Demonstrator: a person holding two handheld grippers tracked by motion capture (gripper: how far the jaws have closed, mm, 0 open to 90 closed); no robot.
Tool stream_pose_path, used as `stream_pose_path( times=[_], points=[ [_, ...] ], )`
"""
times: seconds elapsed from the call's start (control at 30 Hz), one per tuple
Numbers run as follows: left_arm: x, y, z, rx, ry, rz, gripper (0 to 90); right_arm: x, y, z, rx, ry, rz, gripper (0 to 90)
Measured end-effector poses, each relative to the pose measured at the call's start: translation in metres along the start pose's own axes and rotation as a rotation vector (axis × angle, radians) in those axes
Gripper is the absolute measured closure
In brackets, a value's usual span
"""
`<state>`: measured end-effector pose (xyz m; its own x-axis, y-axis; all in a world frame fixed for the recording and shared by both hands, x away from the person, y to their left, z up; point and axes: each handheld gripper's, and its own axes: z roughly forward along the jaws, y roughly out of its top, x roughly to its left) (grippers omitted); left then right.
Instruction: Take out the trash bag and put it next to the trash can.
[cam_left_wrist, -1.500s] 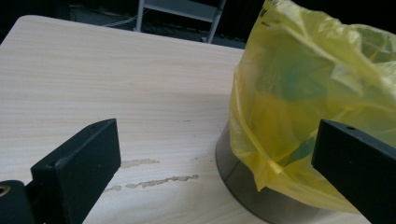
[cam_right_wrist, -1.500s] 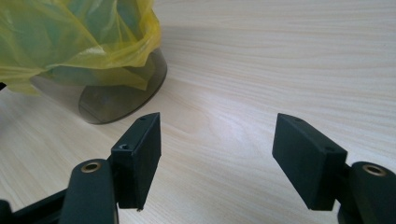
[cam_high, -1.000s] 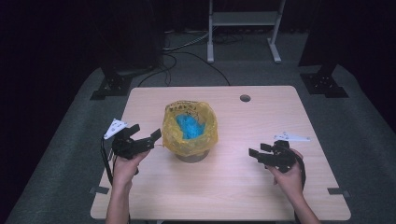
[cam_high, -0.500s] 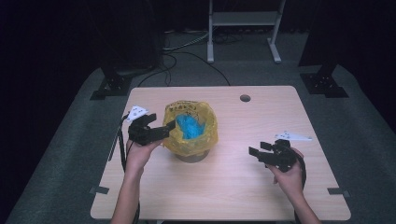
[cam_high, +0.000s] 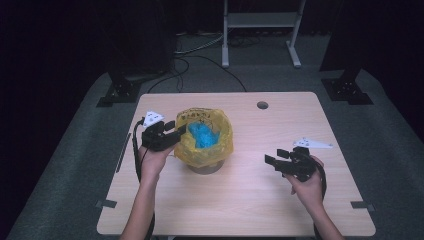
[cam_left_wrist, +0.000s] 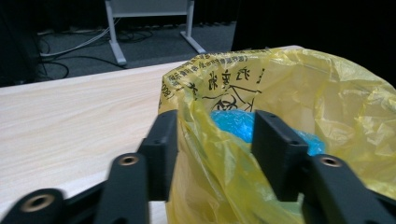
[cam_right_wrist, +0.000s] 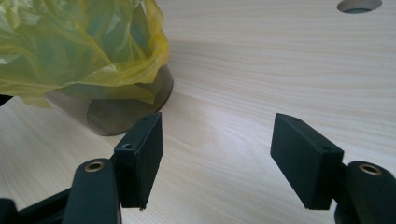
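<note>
High view: left gripper (cam_high: 172, 136) at the yellow bag's (cam_high: 215, 150) left rim, mid-desk (cam_high: 240, 210); left gripper view: jaws, just closing, straddle the bag (cam_left_wrist: 289, 102) edge, contact unclear; right gripper view: right gripper (cam_right_wrist: 217, 154) open, well apart.

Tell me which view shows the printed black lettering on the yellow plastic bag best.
The left gripper view: the lettering sits close and sharp on the yellow plastic bag, above the left gripper. The high view shows it as tiny unreadable marks. The right gripper view shows the bag's plain side.
</note>
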<state>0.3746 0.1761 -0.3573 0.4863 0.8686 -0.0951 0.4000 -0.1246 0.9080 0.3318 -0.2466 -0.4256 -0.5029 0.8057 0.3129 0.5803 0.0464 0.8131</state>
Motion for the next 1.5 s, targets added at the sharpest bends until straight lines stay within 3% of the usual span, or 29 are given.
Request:
stream_pose_path(
  times=[0.4, 0.6, 0.8, 1.03, 1.27, 1.4, 1.5],
  points=[
    [0.003, 0.001, -0.002, -0.022, 0.048, 0.042, 78.8, 0.022, 0.026, 0.006, -0.025, 0.019, -0.048, 33.8],
    [0.002, 0.003, -0.005, -0.045, 0.036, 0.059, 87.5, 0.042, 0.053, 0.015, -0.044, 0.035, -0.074, 33.8],
    [-0.001, 0.005, -0.006, -0.057, 0.004, 0.060, 88.0, 0.066, 0.081, 0.031, -0.055, 0.039, -0.099, 33.8],
    [-0.002, 0.008, -0.009, -0.074, -0.017, 0.048, 88.2, 0.086, 0.104, 0.057, -0.038, 0.003, -0.131, 34.9],
    [-0.003, 0.014, -0.014, -0.092, -0.039, 0.050, 88.2, 0.098, 0.116, 0.079, -0.002, -0.056, -0.155, 39.5],
    [-0.005, 0.016, -0.015, -0.098, -0.046, 0.047, 88.2, 0.102, 0.118, 0.087, 0.022, -0.093, -0.175, 45.8],
    [-0.005, 0.016, -0.015, -0.100, -0.052, 0.045, 88.2, 0.104, 0.119, 0.091, 0.032, -0.130, -0.192, 55.7]
  ],
)
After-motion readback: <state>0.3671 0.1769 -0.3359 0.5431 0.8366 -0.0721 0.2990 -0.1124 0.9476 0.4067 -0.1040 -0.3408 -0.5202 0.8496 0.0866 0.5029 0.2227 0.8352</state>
